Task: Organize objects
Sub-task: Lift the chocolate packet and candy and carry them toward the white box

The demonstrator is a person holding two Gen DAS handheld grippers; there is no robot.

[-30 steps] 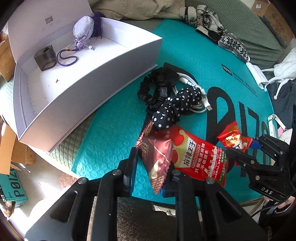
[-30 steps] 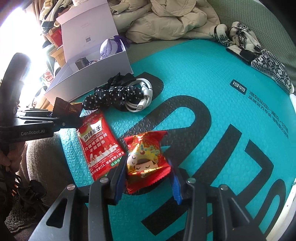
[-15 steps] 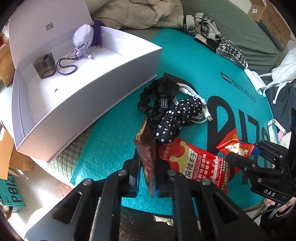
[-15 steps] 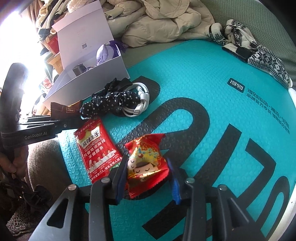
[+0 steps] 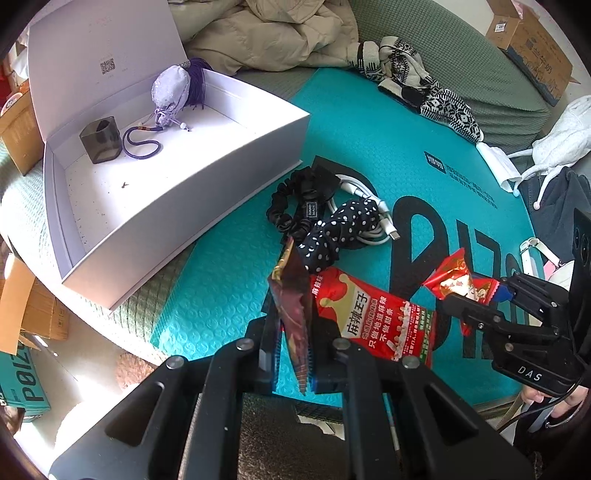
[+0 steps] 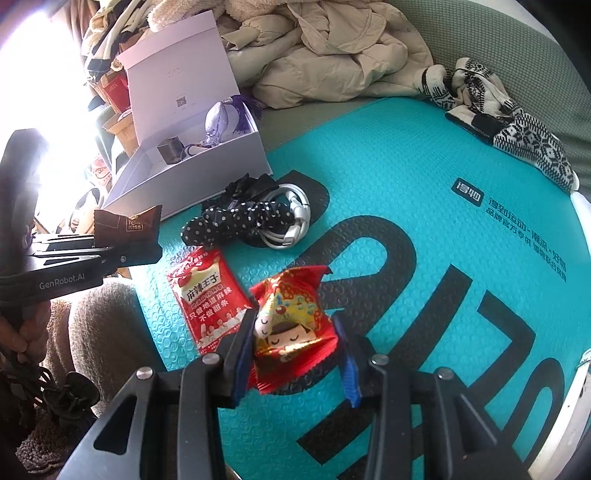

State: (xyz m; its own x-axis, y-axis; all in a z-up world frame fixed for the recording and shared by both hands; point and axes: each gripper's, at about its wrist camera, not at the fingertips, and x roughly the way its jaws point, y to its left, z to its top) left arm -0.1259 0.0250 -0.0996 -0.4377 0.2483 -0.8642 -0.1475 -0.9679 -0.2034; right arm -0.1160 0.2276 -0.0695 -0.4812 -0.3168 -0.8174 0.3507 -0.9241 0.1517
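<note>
My left gripper (image 5: 293,363) is shut on a brown candy wrapper (image 5: 291,302), held edge-on above the teal mat; it also shows in the right wrist view (image 6: 127,230). My right gripper (image 6: 295,354) is shut on a red-and-gold candy packet (image 6: 291,321), seen too in the left wrist view (image 5: 458,282). A red snack packet (image 5: 373,321) lies flat on the mat between the two grippers. A black scrunchie (image 5: 295,206), a polka-dot scrunchie (image 5: 340,232) and a white cable (image 5: 365,206) lie beyond it.
An open white box (image 5: 192,177) stands at the left of the mat with a grey cup (image 5: 101,140) and a lilac pouch (image 5: 170,92) inside. Patterned socks (image 5: 424,92) and a beige jacket (image 5: 280,33) lie at the back. The mat's near edge is close under the grippers.
The left gripper has closed on the brown wrapper, turned it edge-on and lifted it. The right gripper has lifted the red-and-gold packet slightly off the mat.
</note>
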